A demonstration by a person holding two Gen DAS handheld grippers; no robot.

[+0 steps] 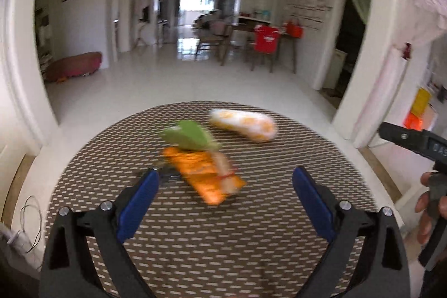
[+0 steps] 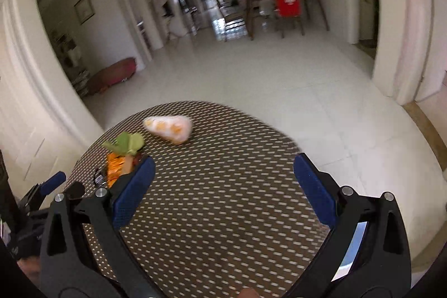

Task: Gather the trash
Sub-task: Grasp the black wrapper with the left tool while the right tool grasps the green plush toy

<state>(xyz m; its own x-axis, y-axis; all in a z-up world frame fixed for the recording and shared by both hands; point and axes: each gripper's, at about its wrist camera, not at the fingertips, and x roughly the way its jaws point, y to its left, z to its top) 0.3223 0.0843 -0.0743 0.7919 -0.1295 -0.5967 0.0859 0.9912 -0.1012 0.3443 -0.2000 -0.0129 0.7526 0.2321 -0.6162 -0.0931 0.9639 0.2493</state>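
Nothing looks collected yet: all the trash lies on the round woven table (image 1: 117,186). Your left gripper (image 1: 225,180) is spread wide and empty, hovering over the table with the orange wrapper (image 1: 201,172) between its fingers' line. Touching that wrapper's far end is a green scrap (image 1: 188,134), and further right, apart, a white-and-orange packet (image 1: 243,123). Your right gripper (image 2: 223,172) is likewise spread and empty, over bare table. No bin is visible, so every piece is left to pick

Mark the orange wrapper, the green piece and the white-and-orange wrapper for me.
orange wrapper (image 1: 205,175): left wrist view, middle of its flat face.
green piece (image 1: 190,134): left wrist view, centre of the green surface.
white-and-orange wrapper (image 2: 169,128): right wrist view, middle of its bulge.
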